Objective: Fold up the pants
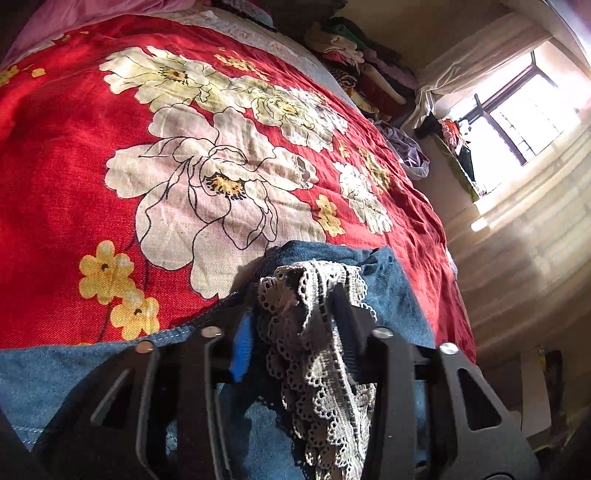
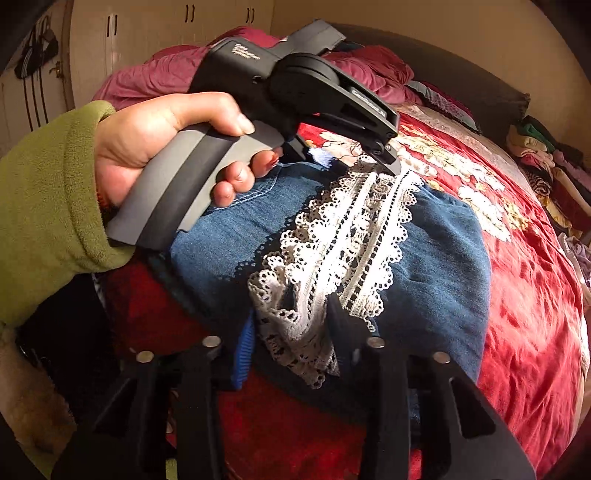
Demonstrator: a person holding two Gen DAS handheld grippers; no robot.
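Blue denim pants with a white lace trim lie bunched on a red floral bedspread. In the left wrist view my left gripper is shut on a gathered bunch of the lace. The right wrist view shows my right gripper shut on the near end of the same lace strip. Farther along it, a hand in a green sleeve holds the left gripper, whose tips pinch the far end. The lace runs fairly straight between the two grips.
Stacks of folded clothes line the bed's far side near a bright window. A maroon blanket is heaped at the headboard, with cream wardrobe doors behind it. The bed's edge drops off on the right.
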